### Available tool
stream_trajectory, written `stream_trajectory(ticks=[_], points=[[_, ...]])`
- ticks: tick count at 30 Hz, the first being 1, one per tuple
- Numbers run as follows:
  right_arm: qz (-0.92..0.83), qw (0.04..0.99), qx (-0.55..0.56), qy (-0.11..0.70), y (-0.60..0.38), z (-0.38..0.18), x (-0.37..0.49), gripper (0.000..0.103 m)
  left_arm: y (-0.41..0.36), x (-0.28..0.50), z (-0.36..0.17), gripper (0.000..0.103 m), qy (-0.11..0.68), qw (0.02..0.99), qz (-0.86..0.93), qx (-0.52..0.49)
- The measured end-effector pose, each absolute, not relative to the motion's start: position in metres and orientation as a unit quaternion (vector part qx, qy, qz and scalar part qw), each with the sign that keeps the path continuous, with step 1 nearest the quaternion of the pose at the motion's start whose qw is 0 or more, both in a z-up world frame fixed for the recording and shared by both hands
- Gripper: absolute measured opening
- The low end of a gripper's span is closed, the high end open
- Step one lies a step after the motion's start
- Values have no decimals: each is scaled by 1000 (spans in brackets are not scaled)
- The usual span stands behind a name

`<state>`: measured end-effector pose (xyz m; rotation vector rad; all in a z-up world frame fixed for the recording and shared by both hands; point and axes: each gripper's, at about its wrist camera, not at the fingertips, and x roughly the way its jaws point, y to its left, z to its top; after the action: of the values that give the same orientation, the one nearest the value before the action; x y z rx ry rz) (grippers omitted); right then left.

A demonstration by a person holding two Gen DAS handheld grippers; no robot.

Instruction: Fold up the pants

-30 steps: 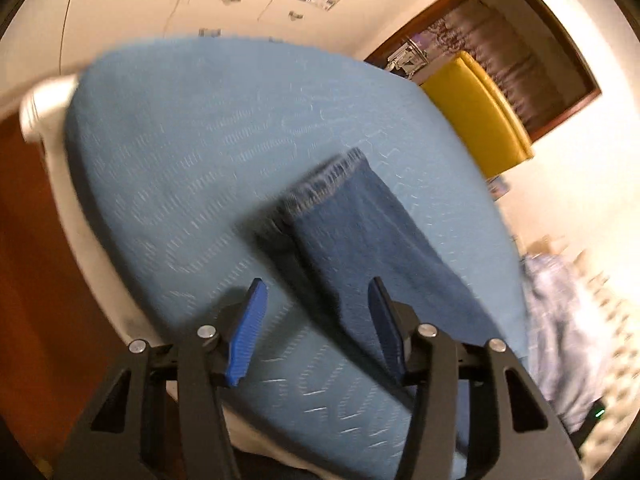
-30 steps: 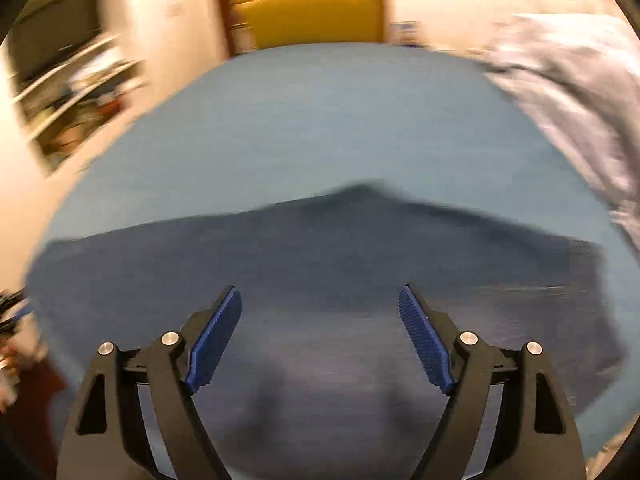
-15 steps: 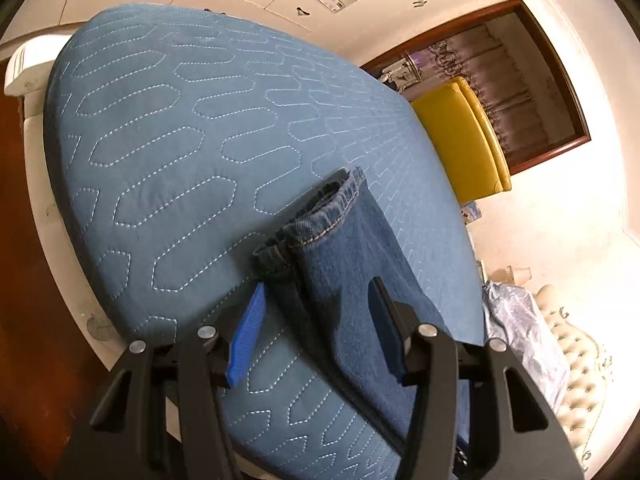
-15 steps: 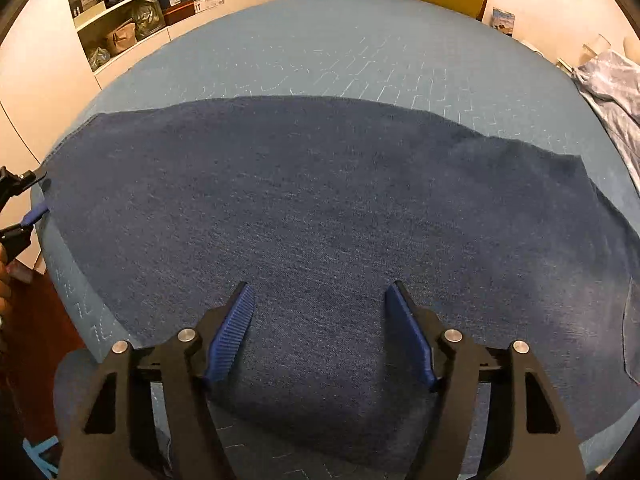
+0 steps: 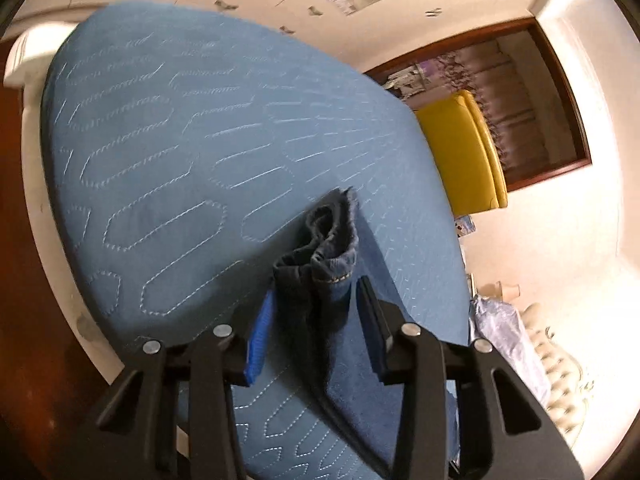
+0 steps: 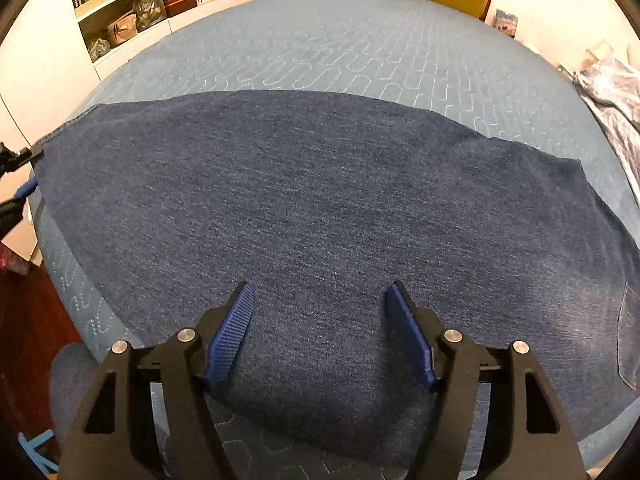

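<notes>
Pants [image 6: 320,216] lie flat across the blue bed cover [image 6: 340,40], leg ends at 9 o'clock. The left gripper [image 5: 316,300] sits around the bunched leg ends [image 5: 332,248], fingers partly closed, not squeezing yet, I think. The right gripper [image 6: 320,300] hovers wide open over the middle, holding nothing. Next, I think, the left must pinch tight, then carry the ends toward the waist at 3 o'clock.

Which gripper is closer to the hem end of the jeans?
The left gripper: the bunched hem sits between its fingers. The right gripper hovers open over the middle of the jeans, well away.
</notes>
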<state>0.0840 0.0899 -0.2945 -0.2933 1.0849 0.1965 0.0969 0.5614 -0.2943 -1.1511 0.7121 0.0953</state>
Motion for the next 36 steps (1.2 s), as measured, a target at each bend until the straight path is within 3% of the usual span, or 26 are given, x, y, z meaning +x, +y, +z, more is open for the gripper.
stream_trajectory(ticks=[5, 11, 17, 21, 25, 28, 34, 36], points=[[159, 853, -147, 474, 127, -263, 108, 59, 561, 68, -269, 43, 302, 818, 128, -474], [227, 846, -81, 476, 180, -275, 173, 51, 476, 110, -208, 38, 306, 925, 51, -218], [192, 847, -130, 479, 199, -312, 192, 49, 373, 175, -229, 37, 363, 930, -52, -8], [180, 851, -135, 475, 206, -314, 193, 49, 367, 218, -257, 21, 441, 895, -53, 27], [180, 851, -141, 473, 207, -313, 193, 51, 389, 232, -259, 21, 449, 892, 10, 46], [192, 848, -123, 478, 206, -311, 194, 54, 401, 227, -246, 20, 436, 900, -10, -7], [178, 868, -81, 457, 168, -279, 180, 54, 349, 222, -261, 35, 456, 885, -78, 51], [157, 877, -64, 449, 136, -265, 173, 54, 365, 226, -269, 57, 462, 885, -55, 15]])
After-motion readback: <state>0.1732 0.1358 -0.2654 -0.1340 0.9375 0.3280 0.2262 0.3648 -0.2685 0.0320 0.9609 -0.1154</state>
